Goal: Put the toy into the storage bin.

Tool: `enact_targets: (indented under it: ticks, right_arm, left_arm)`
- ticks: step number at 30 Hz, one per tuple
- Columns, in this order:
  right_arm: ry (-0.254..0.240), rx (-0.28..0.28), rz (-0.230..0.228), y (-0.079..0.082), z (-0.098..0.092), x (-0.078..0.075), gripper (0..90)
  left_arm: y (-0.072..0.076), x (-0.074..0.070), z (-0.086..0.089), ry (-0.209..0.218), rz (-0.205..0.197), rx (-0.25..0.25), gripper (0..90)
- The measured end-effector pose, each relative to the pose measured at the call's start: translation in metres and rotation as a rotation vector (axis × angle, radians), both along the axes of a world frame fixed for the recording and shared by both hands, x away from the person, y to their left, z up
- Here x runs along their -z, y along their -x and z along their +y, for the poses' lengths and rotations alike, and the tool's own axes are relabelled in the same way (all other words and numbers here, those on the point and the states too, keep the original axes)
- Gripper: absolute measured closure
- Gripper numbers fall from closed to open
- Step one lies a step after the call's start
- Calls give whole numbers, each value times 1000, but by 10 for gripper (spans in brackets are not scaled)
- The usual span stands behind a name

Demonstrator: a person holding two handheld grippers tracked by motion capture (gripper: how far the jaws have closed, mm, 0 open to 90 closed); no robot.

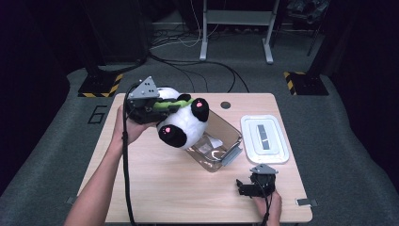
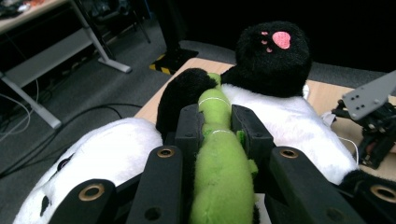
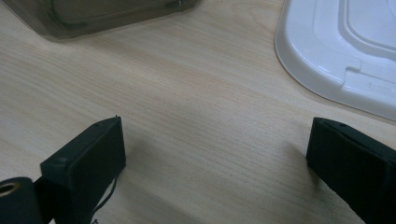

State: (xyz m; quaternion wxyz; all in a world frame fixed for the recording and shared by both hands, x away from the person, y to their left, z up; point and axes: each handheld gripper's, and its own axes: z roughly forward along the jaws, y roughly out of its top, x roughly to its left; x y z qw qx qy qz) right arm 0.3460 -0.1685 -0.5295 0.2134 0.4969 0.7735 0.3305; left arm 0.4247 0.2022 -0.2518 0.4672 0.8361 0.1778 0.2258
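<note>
High view: the left gripper holds a panda plush above the table, its jaws clamped on the green strip across the toy. The plush hangs over the near-left edge of a clear plastic bin. A white lid lies flat just right of the bin. The right gripper rests low at the table's near edge, apart from bin and lid.

Left gripper view: both jaws press the green strip from either side; the panda's white body and a black paw with pink pad lie beyond.

Right gripper view: the jaws stand wide apart over bare tabletop, touching nothing between them; the bin's corner and the lid lie ahead.
</note>
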Motion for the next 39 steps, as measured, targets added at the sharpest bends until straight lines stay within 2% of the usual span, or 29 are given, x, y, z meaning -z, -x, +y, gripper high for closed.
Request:
enact_targets:
  ticks: [3,7,12,22,26,29,31,39]
  right_arm:
    - [2,0,0,0,0,0,38]
    - [0,3,0,0,0,0,38]
    - [-3,1,2,0,0,0,38]
    - [-1,-1,-1,0,0,0,39]
    - [-4,-2,1,0,0,0,37]
    - [-2,-5,-1,0,0,0,38]
    - [-2,-4,-2,0,0,0,39]
    - [-2,-2,-3,0,0,0,39]
  left_arm:
    - [-7,1,-6,-9,-15,20,736]
    - [-19,5,-17,-26,1,35,736]
    - [-34,17,-33,-46,17,46,734]
    - [-53,46,-55,-26,55,48,731]
    - [-60,57,-65,-33,69,91,731]
    - [-60,66,-70,-26,76,113,730]
    - [-61,74,-75,-47,92,125,728]
    - [-57,83,-90,-36,115,125,728]
